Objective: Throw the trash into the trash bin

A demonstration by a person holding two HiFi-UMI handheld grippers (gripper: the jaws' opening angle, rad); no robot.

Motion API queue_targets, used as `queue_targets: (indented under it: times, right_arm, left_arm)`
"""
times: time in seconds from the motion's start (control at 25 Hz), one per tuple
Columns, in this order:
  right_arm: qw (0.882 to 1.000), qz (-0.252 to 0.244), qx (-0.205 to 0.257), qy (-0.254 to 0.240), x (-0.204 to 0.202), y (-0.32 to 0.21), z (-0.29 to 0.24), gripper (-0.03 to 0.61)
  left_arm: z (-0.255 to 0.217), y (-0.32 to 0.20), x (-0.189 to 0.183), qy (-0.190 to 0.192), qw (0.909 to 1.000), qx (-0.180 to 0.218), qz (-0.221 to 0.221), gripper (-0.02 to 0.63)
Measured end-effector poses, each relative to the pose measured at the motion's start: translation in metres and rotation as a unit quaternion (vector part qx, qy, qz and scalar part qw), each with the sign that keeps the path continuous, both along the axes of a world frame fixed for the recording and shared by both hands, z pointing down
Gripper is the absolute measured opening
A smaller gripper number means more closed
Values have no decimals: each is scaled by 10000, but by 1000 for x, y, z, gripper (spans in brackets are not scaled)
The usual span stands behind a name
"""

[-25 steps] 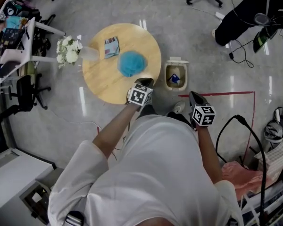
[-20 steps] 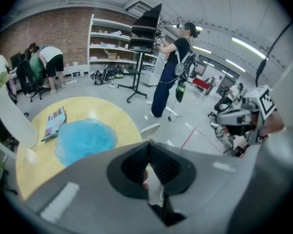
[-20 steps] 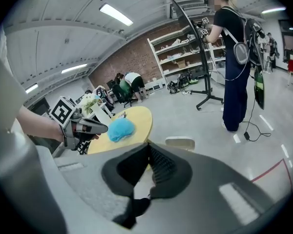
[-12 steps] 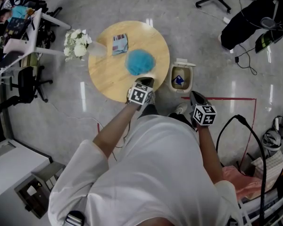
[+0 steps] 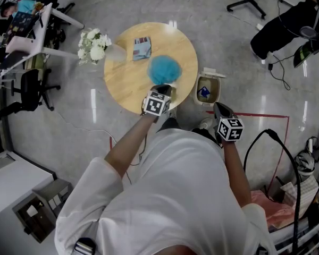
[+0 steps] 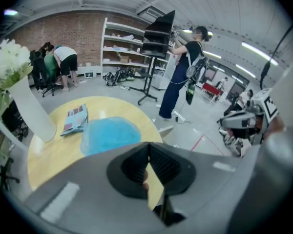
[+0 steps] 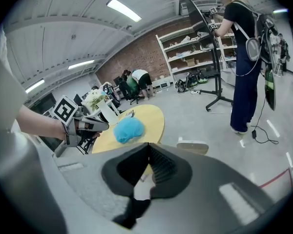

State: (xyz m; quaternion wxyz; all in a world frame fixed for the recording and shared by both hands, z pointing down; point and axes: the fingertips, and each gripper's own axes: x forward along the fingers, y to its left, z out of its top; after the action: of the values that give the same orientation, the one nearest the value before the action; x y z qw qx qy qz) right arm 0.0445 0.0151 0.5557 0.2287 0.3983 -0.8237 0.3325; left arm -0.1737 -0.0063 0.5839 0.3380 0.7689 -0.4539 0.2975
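A blue fluffy mesh ball (image 5: 164, 69) lies on the round wooden table (image 5: 128, 84), near its edge facing me. A small printed packet (image 5: 142, 48) lies farther back on the table. The small trash bin (image 5: 207, 91) stands on the floor right of the table, lid up, with a blue scrap inside. My left gripper (image 5: 162, 91) is shut and empty, its tip over the table's near edge just short of the blue ball (image 6: 110, 134). My right gripper (image 5: 221, 110) is shut and empty, above the floor just near of the bin. The bin's lid (image 7: 193, 146) shows beyond its jaws.
A vase of white flowers (image 5: 93, 45) stands at the table's left rim. Desks and office chairs (image 5: 26, 97) crowd the left. A red tape line (image 5: 255, 112) and cables (image 5: 276, 142) mark the floor at right. A person (image 6: 183, 74) stands beyond the table.
The table and bin have slid up and right in the head view. Both grippers have moved forward; the left tip now reaches the table edge by the blue ball.
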Motion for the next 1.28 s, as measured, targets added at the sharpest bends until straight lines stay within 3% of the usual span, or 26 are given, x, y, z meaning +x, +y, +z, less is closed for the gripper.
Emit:
queue_targets:
  times: [0.48, 1.28]
  right_arm:
    - [9999, -81, -14, 71, -19, -4, 0, 2]
    - [9995, 122, -179, 239, -27, -2, 9, 2]
  left_arm:
    - [8, -10, -31, -72, 9998, 42, -192, 11]
    - [38, -29, -70, -399, 9989, -101, -228, 121]
